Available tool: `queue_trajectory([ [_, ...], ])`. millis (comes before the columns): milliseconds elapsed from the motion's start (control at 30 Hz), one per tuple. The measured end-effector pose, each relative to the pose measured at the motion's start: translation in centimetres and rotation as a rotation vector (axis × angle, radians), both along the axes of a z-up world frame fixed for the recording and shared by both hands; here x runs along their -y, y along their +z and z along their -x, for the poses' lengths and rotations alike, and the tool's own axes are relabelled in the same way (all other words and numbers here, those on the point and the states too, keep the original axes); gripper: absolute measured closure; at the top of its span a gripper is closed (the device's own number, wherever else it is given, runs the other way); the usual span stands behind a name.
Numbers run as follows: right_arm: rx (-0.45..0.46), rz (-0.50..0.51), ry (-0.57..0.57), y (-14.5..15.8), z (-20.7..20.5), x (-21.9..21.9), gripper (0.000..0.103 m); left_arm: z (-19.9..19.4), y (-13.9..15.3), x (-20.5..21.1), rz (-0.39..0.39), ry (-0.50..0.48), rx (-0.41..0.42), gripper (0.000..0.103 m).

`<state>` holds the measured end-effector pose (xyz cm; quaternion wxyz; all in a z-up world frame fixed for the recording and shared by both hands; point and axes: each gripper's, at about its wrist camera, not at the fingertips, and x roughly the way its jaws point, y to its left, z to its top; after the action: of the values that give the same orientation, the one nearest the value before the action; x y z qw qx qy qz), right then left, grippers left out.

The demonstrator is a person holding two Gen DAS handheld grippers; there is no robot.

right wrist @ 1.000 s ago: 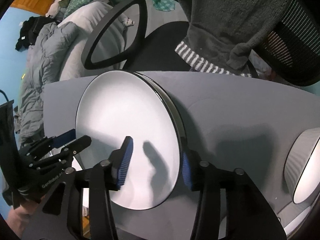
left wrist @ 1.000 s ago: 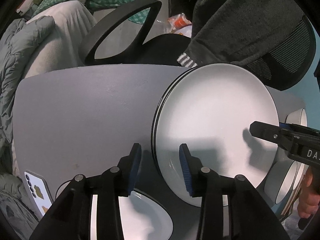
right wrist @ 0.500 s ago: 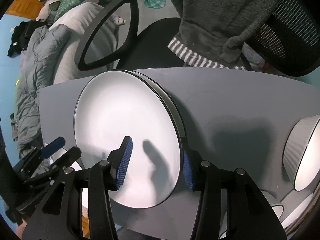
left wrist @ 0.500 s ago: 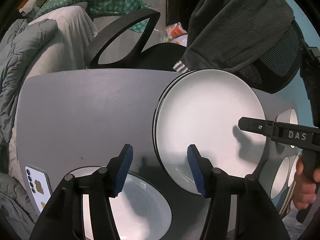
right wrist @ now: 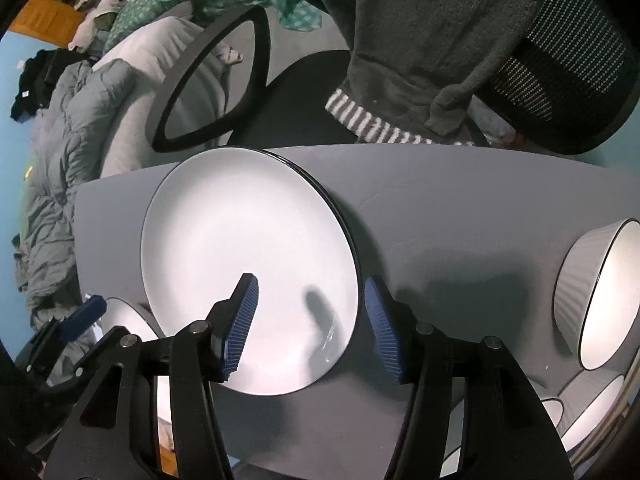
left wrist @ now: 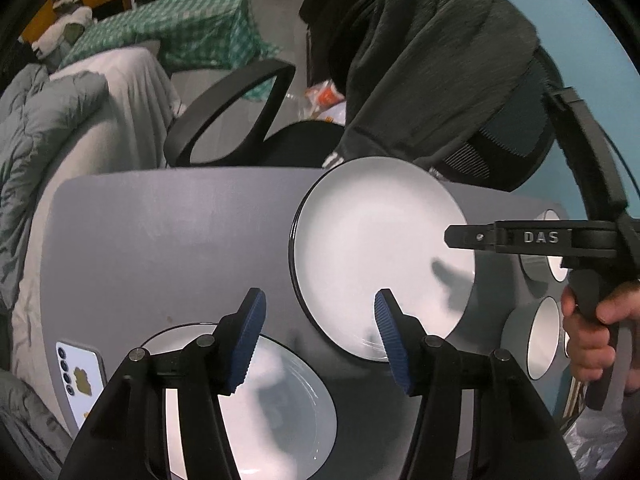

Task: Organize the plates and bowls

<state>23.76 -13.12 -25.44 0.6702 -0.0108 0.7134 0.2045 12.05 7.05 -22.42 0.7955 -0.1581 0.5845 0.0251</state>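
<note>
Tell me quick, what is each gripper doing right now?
Left gripper: open, holding nothing, above the table.
Right gripper: open, holding nothing, straddling the plate stack's edge.

near plate [left wrist: 256, 412] half hidden behind tongs, lower bowls [right wrist: 592, 412] cut off

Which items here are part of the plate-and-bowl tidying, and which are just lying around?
Job:
plate stack
single plate
ribbed bowl
small bowls
left hand-held gripper, open
right hand-held gripper, open

Lying about:
phone
office chair
dark sweater
grey duvet
checked cloth
</note>
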Motion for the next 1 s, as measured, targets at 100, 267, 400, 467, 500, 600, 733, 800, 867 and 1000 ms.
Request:
queue_trajectory([
  [100,0.023,0.012,0.002,0.4,0.3,0.2,0.046,0.7,1.2,0.1,-0.012,-0.006,0.043,0.045],
  [267,0.091,0.021,0.025,2.1,1.5,0.2,0.046,2.0,3.2,0.1,-0.062,-0.026,0.127,0.045],
  [400,0.161,0.011,0.049,3.7,2.6,0.3,0.04,3.2,4.7,0.2,-0.062,-0.049,0.202,0.044],
  [467,0.198,-0.004,0.052,4.7,3.2,0.3,0.037,3.8,5.2,0.0,-0.049,-0.051,0.22,0.044],
  [500,0.216,-0.013,0.053,5.1,3.6,0.3,0.036,4.1,5.4,-0.1,-0.041,-0.049,0.228,0.044],
  [600,0.251,-0.029,0.055,6.3,4.6,0.4,0.035,5.0,5.8,-0.5,0.019,-0.05,0.256,0.042],
  [733,0.295,-0.038,0.061,7.7,5.8,0.4,0.032,6.5,6.4,-1.0,0.048,-0.006,0.267,0.036],
  [800,0.318,-0.042,0.069,8.4,6.6,0.4,0.032,7.2,6.9,-1.2,0.024,0.013,0.279,0.036],
  [867,0.338,-0.042,0.084,8.8,7.3,0.3,0.032,7.9,7.3,-1.7,-0.005,0.034,0.276,0.036],
  [1000,0.376,-0.046,0.116,9.3,8.8,0.2,0.032,9.6,7.7,-2.8,-0.041,0.068,0.274,0.036],
])
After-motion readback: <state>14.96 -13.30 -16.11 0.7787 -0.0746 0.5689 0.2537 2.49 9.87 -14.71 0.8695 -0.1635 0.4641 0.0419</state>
